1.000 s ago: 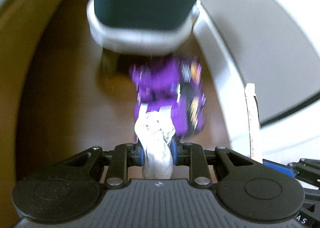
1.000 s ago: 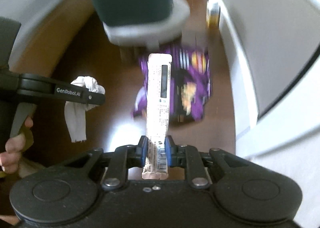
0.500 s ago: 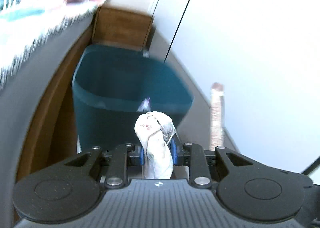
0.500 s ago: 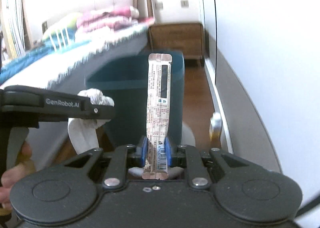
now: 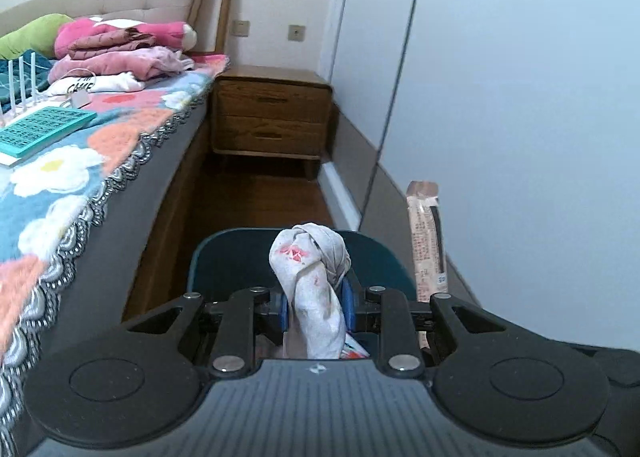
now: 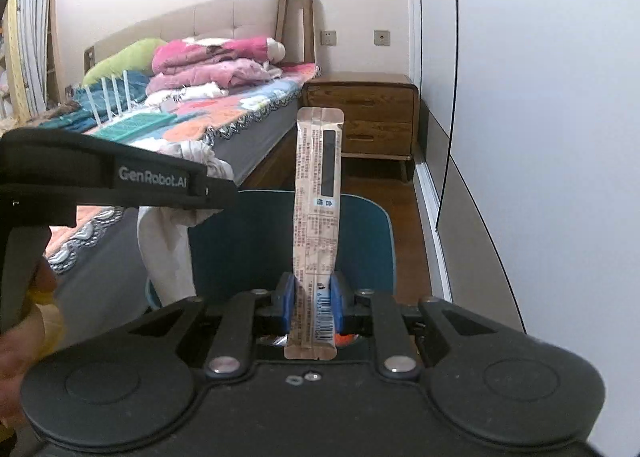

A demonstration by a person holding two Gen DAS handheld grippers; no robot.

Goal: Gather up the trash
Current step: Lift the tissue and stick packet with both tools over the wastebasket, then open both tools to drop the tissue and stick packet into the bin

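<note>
The crumpled tissue [image 5: 310, 281] and the snack wrapper [image 6: 318, 217] are being clamped by the left hand-held gripper [image 5: 314, 311] and the right hand-held gripper [image 6: 312, 303]; both should be released only once centred over the bin [image 6: 368, 241] at 12 o'clock.

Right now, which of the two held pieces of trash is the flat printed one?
The long snack wrapper in the right gripper: flat, with text and a barcode. The left gripper holds a crumpled white tissue.

1. The wooden floor [image 5: 276, 193] carries a dark teal bin [image 6: 360, 241] at 6 o'clock and a wooden nightstand [image 5: 272, 117] at 12 o'clock.
2. The bed [image 5: 132, 129], at 9 o'clock, carries folded pink clothes [image 5: 120, 53], a teal grid tray [image 5: 44, 129] and a green pillow [image 5: 28, 35].
</note>
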